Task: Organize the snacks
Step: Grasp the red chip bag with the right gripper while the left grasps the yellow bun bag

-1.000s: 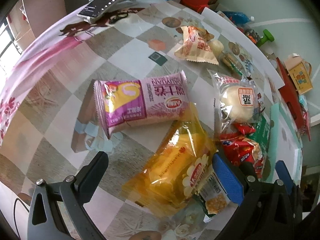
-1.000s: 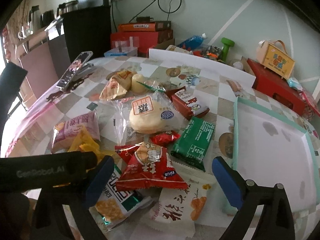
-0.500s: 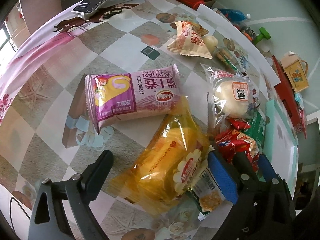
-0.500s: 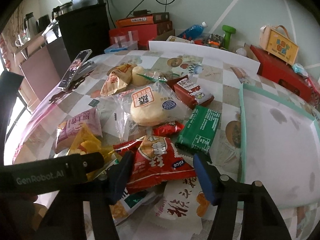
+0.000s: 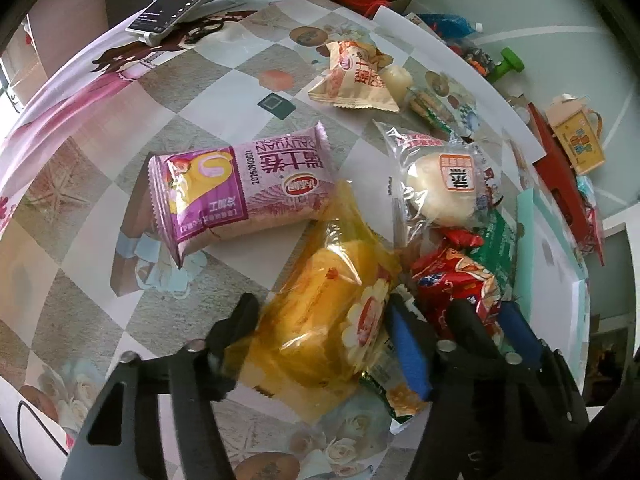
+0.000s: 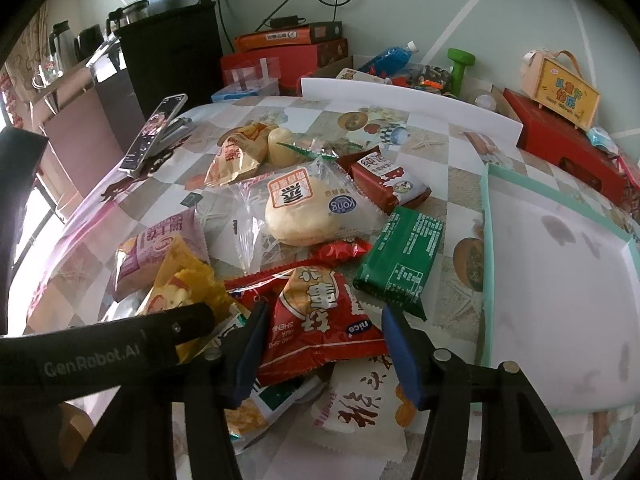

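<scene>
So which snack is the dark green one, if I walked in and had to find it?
Start at the big mint-rimmed tray on the table's right side. Just left of its rim lies the dark green packet, flat, with white nutrition print facing up. It is the only green wrapper there, beside the round bun in clear plastic and red packets.

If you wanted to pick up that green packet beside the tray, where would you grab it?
Probably across its narrow width, at the middle, coming down from above. The green packet lies flat and oblong on the table, with both long edges exposed: the tray stands a little apart, and the red snacks touch only its corner.
</scene>
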